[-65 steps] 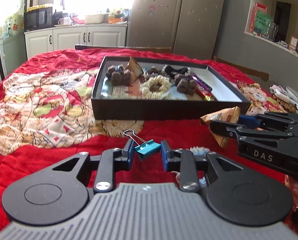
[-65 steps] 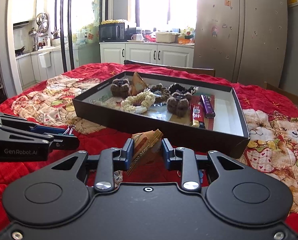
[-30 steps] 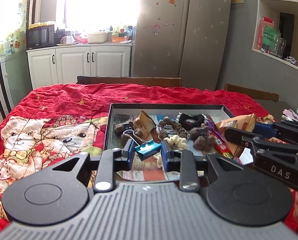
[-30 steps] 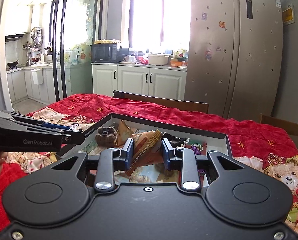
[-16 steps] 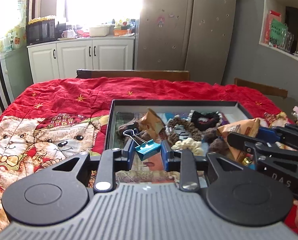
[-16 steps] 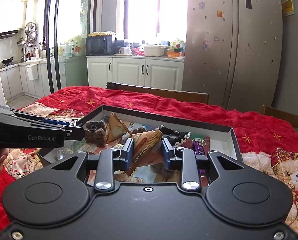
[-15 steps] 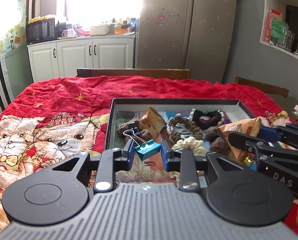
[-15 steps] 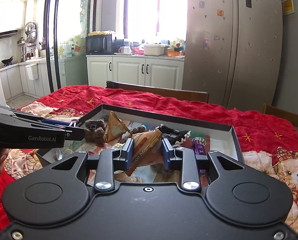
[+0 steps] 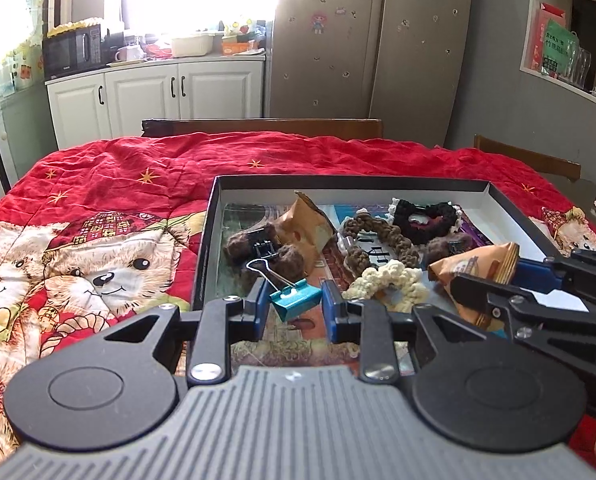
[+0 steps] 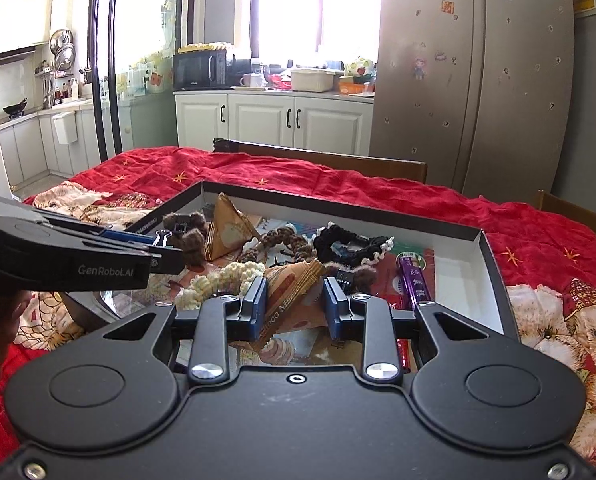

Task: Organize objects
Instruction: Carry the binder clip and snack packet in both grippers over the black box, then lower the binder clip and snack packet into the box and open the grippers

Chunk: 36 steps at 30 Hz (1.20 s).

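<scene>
My left gripper (image 9: 294, 304) is shut on a teal binder clip (image 9: 296, 298) and holds it over the near left part of a black tray (image 9: 214, 216). My right gripper (image 10: 294, 300) is shut on a tan snack packet (image 10: 294, 284) and holds it over the tray's (image 10: 489, 256) near middle. The packet also shows in the left wrist view (image 9: 473, 270), at the right. The left gripper shows in the right wrist view (image 10: 166, 258), at the left. The tray holds hair ties, a cream scrunchie (image 9: 385, 280), a brown pyramid packet (image 9: 303, 228) and a purple bar (image 10: 413, 276).
The tray sits on a table under a red teddy-bear quilt (image 9: 98, 208). Wooden chair backs (image 9: 258, 124) stand beyond the far edge. A fridge (image 10: 477, 80) and white cabinets (image 10: 278, 120) are behind. Shelves (image 9: 569, 52) are on the right wall.
Both grippers have lifted from the quilt in front of the tray and moved forward over it, then come down slightly toward its contents. Each keeps its object.
</scene>
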Tool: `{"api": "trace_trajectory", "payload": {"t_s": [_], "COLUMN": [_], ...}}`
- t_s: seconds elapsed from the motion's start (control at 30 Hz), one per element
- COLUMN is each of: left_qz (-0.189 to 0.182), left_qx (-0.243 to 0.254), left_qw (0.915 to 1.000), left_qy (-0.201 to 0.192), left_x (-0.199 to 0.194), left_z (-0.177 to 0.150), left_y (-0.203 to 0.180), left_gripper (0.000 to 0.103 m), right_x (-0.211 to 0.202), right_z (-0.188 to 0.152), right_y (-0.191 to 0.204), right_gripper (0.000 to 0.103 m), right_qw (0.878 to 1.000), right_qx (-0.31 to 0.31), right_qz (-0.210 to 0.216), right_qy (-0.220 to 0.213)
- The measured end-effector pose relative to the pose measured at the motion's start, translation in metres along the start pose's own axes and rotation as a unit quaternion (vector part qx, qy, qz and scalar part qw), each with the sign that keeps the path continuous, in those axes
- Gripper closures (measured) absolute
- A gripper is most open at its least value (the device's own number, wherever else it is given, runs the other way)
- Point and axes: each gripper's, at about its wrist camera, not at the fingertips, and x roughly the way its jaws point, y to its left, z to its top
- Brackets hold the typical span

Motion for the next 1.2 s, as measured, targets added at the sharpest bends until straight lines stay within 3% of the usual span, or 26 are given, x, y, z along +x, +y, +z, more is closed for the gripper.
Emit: {"api": "trace_trajectory", "payload": {"t_s": [1.2], "left_qz": [0.0], "left_qx": [0.027], "left_qw": [0.9994], "left_qy": [0.02], "left_x": [0.016], "left_z": [-0.011], "left_y": [-0.01], "left_gripper": [0.071], "right_x": [0.018], "right_z": [-0.009], "right_y": [-0.001], "right_gripper": [0.074], "right_qw": [0.999], "right_qx": [-0.001], "right_qz": [-0.002], "right_qy": [0.037]}}
